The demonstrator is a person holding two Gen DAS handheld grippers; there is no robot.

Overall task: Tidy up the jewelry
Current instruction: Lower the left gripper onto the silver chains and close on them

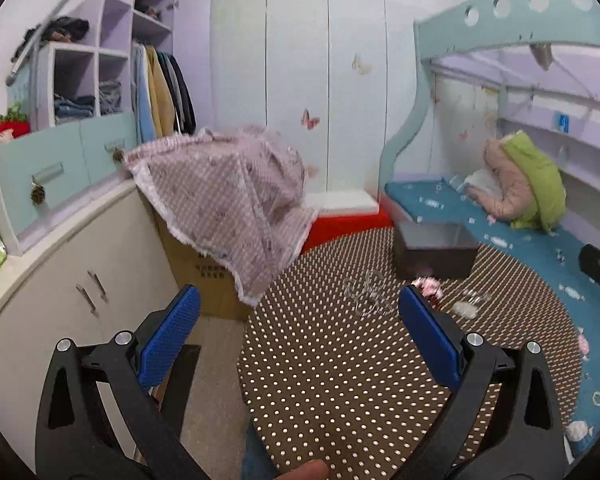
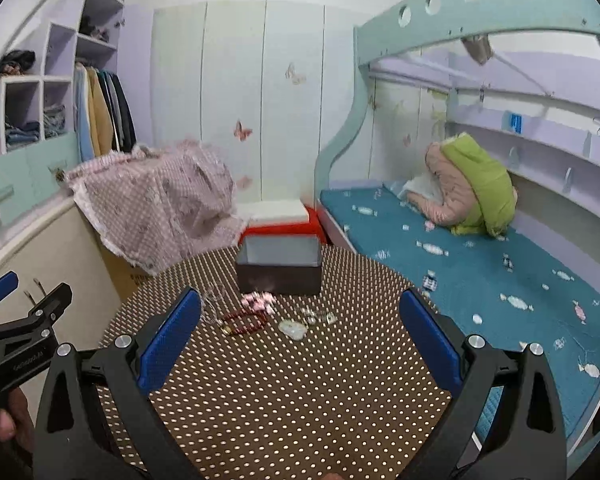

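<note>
A dark open box [image 2: 278, 268] [image 1: 434, 250] sits at the far side of a round dotted brown table [image 2: 280, 380] [image 1: 332, 360]. In front of it lie a pink bead piece [image 2: 258, 300] [image 1: 428, 285], a dark red bead bracelet [image 2: 246, 322], a pale jade pendant [image 2: 293, 328] [image 1: 465, 309], small clear pieces [image 2: 316, 315] and a thin clear chain [image 2: 212, 304] [image 1: 366, 294]. My right gripper [image 2: 300, 330] is open, hovering short of the jewelry. My left gripper [image 1: 298, 322] is open over the table's left edge; its right finger partly hides the red bracelet.
A checked pink cloth [image 2: 156, 208] drapes a cardboard box left of the table. A red stool with a white top [image 2: 278, 216] stands behind it. A blue bed [image 2: 480, 272] with a green and pink quilt [image 2: 468, 188] lies right. White cabinets [image 1: 60, 272] stand left.
</note>
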